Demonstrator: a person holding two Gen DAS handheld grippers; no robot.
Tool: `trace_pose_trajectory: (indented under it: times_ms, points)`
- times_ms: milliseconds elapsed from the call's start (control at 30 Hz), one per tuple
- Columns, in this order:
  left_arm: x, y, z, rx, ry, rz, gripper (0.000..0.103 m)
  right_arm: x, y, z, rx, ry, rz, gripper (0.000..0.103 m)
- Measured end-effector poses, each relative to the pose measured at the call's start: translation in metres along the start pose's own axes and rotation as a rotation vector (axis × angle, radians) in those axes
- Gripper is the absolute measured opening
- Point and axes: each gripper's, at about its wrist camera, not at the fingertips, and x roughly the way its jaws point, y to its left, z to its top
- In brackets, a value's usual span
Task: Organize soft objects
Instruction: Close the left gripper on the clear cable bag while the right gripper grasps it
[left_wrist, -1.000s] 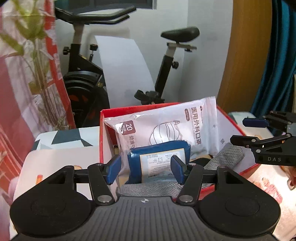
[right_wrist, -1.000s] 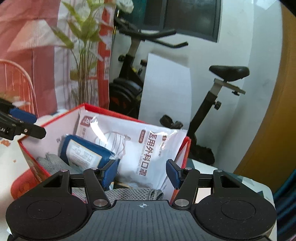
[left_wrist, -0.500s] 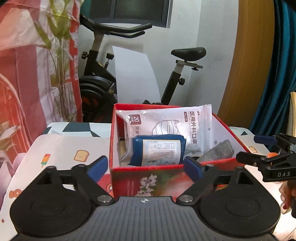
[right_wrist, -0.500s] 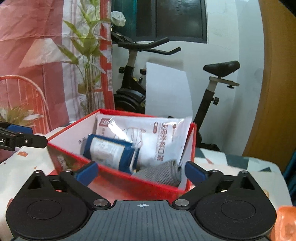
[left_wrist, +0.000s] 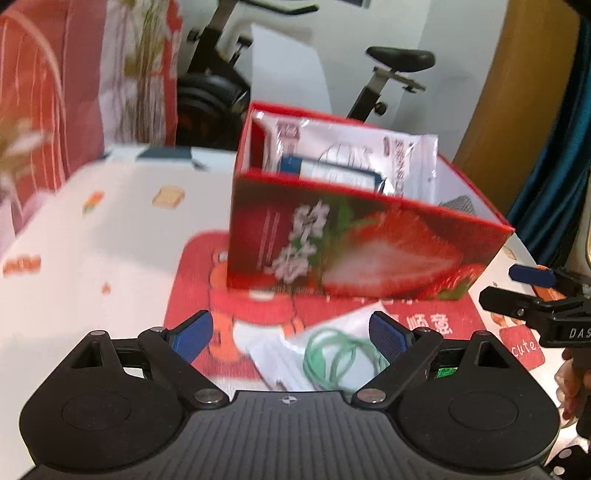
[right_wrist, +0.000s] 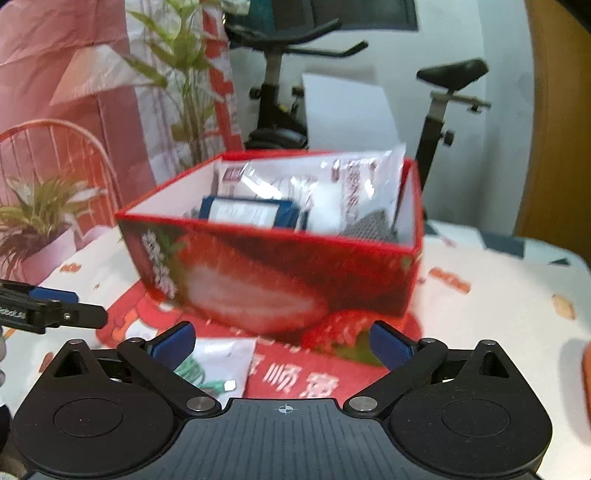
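Our left claw (left_wrist: 288, 334) is spread wide, its jaws closing a little, over a clear bag (left_wrist: 325, 350) with green bands. We should go low and pinch the bag's middle. It lies flat on the surface (left_wrist: 92, 258), just in front of the red box (left_wrist: 351, 254); its long side slants toward the box. Our right claw (right_wrist: 280, 341) is spread too, closing a little on nothing.

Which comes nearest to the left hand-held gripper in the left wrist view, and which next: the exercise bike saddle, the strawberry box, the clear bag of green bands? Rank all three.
1. Clear bag of green bands: on the red mat, low between the open fingers of the left hand-held gripper.
2. Strawberry box: beyond it, mid-table.
3. Exercise bike saddle: behind the table, upper right.
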Motion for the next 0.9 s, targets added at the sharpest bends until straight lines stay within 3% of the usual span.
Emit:
trace_pose_trajectory:
  times_ms: [133,233,433,633,900]
  points:
    - [0.010,0.010,-0.009,-0.068,0.052,-0.018,0.067,0.018,0.001,-0.001,0.015,0.080,0.090,0.084]
    - [0.020,0.019,-0.012,-0.129,0.114,-0.047,0.061,0.035,0.001,0.001,0.030,0.156,0.150,0.075]
    - [0.033,0.033,-0.021,-0.232,0.189,-0.093,0.049,0.067,0.005,0.002,0.008,0.279,0.180,0.069]
    - [0.046,0.025,-0.029,-0.206,0.229,-0.131,0.047,0.089,0.002,0.002,0.099,0.380,0.235,0.066]
    - [0.050,0.025,-0.035,-0.214,0.225,-0.153,0.048,0.097,0.006,0.007,0.138,0.418,0.268,0.066]
